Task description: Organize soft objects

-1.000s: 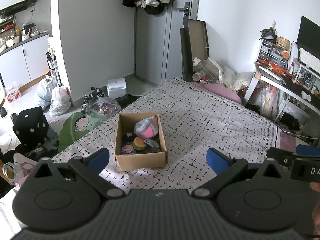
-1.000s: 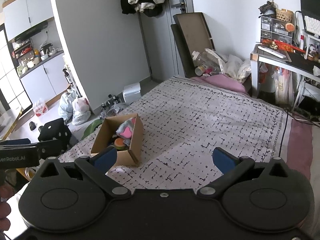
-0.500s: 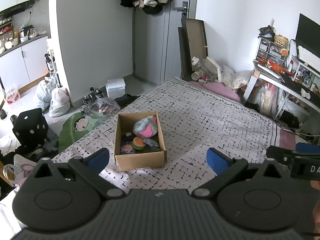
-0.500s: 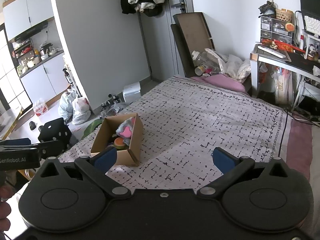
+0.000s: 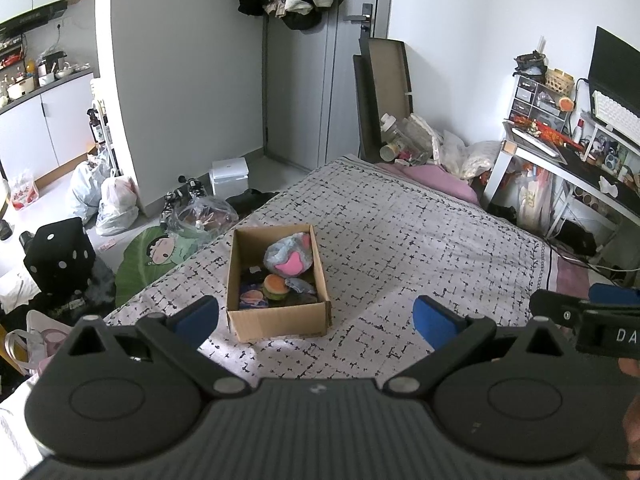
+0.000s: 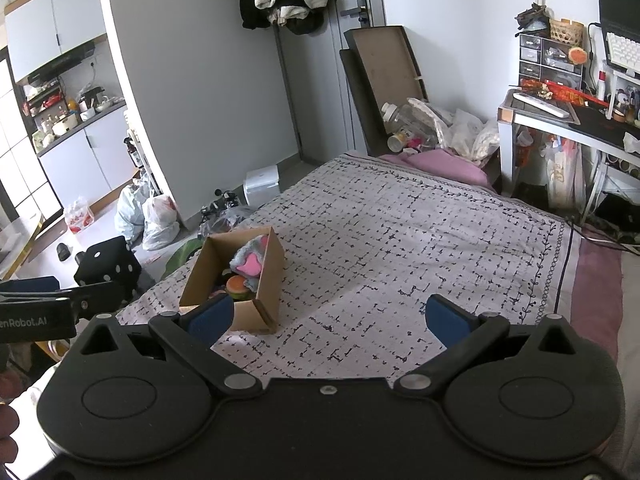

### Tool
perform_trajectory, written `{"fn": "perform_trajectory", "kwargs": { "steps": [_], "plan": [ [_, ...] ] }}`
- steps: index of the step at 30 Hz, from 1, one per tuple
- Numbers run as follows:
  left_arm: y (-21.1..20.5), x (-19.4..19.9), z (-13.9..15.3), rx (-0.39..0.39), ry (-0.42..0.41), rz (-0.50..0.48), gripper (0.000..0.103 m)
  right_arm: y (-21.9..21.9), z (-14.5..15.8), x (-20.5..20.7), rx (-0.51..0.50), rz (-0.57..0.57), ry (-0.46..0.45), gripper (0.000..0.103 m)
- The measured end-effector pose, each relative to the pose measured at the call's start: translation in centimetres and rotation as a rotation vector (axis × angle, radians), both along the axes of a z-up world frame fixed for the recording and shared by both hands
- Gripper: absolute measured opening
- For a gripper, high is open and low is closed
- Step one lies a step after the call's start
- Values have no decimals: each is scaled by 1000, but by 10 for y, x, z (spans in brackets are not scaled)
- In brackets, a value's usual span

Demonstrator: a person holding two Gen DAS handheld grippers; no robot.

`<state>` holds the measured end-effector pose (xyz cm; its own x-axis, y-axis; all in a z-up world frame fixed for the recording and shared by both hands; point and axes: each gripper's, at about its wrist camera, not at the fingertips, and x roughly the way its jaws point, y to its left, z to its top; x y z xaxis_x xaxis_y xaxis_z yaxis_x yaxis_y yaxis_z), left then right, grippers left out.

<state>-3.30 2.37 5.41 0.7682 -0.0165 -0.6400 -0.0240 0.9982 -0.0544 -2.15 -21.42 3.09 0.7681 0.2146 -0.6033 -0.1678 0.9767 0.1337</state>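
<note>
The left claw [image 5: 314,320] hangs above the near edge of the bed [image 5: 420,248], its 2 blue-tipped fingers [image 5: 198,314] spread wide with nothing between them. The right claw [image 6: 328,318] is held the same way, fingers apart and empty, over the patterned bedspread. Each claw shows at the edge of the other's view: the right one at the right margin of the left wrist view, the left one at the left margin of the right wrist view.

A cardboard box [image 5: 276,322] sits on the bedspread near the bed's left side, its top open. Inside it lie the soft objects: a grey and pink plush toy [image 5: 289,257] toward the far end, a small burger-shaped toy [image 5: 275,285] nearer the front, and a flat round item with a planet print [image 5: 253,299] beside the burger. A few darker pieces fill the rest of the box, too small to tell apart. In the right wrist view the box [image 6: 268,280] appears just beyond the left finger, and the pink of the plush [image 6: 250,265] shows over its rim.

The rest of the bedspread is bare. A pink pillow [image 5: 436,176] lies at the far end of the bed. On the floor to the left stand a black dice-shaped cushion [image 5: 60,256] and a green cartoon cushion [image 5: 154,258].
</note>
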Motion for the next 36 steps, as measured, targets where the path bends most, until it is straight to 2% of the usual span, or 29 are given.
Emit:
{"fn": "perform_trajectory", "kwargs": {
  "steps": [36],
  "plan": [
    [3, -2, -3, 13, 6, -11, 103, -1, -2, 2, -17, 15, 8, 103]
  ]
}}
